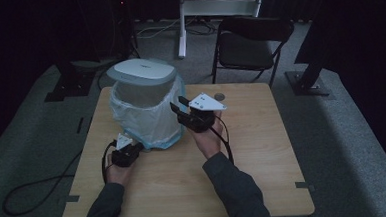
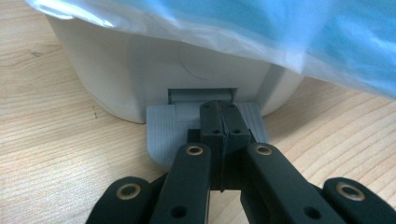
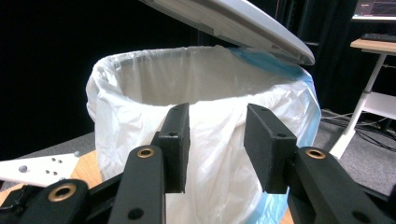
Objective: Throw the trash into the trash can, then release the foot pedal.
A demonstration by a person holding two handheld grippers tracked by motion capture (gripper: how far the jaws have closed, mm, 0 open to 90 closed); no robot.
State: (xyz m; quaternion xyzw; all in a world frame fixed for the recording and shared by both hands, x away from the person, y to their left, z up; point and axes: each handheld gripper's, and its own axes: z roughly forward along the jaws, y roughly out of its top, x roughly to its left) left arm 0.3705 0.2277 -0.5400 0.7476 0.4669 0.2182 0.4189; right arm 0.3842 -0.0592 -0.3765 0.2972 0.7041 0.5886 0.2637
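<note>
Where the wooden surface [image 1: 263, 150] met the foot of the pedal bin [image 1: 146, 108], the left gripper [image 1: 133, 150] lay low at the bin's near-left base, held in the person's left hand [image 1: 118, 170]. In the left gripper view its jaws were clenched together with nothing between them, their tips resting on the ribbed grey foot pedal [image 2: 163, 130] that stuck out from a slot in the white bin body [image 2: 121, 70]. Blue-and-clear plastic of the bag [image 2: 289, 32] hung down over the bin just above the pedal.

The bin stood on the left half of the surface, towards the far edge, with its grey lid [image 1: 141, 71] raised and tilted over the open mouth. The bag [image 1: 149, 123] lined the bin and was folded down over the outside of its rim.

To the right of the bin, the right gripper [image 1: 177, 103] was held higher, near the rim's right side, in the right hand [image 1: 210, 137]. Its jaws stood released and apart, with nothing between them; in the right gripper view they pointed at the bag-covered wall [image 3: 210, 140] just below the rim, close to it, though contact could not be told. A folding chair [image 1: 250, 43] stood on the floor beyond the surface.
</note>
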